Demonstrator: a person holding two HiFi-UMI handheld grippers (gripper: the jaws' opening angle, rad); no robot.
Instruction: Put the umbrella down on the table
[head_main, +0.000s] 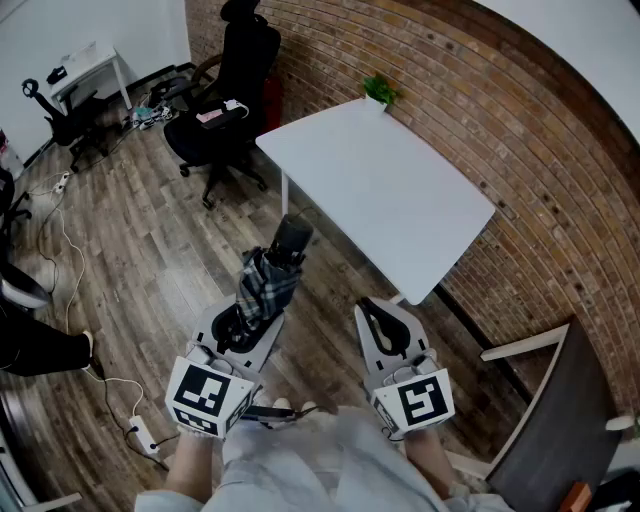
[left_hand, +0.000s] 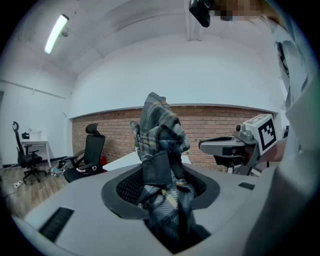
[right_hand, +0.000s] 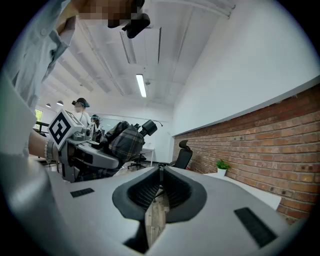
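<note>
The left gripper (head_main: 245, 325) has the umbrella (head_main: 268, 285). Its jaws stand fairly wide, clamped on the folded plaid canopy, and in the left gripper view the cloth bunches up between the ribbed pads and rises out of them. The black handle (head_main: 292, 240) is the far end and points away from the person toward the near edge of the white table (head_main: 400, 200). The umbrella is in the air over the wooden floor (head_main: 130, 270), just short of the table and a little left of its near corner. It touches nothing but the gripper.

On the right, the right gripper (head_main: 385, 330) is held level beside its partner, a small gap apart. Its jaws are drawn in narrow, with only a thin slit between the pads, and the right gripper view shows just floor through that slit and nothing held.

The tabletop runs away along the brick wall (head_main: 520, 130) on the right, with a small green plant (head_main: 380, 92) on its far corner. A black office chair (head_main: 225, 110) stands off the table's far left end. Near left on the floor lies a white power strip (head_main: 145, 436) with its cable.
</note>
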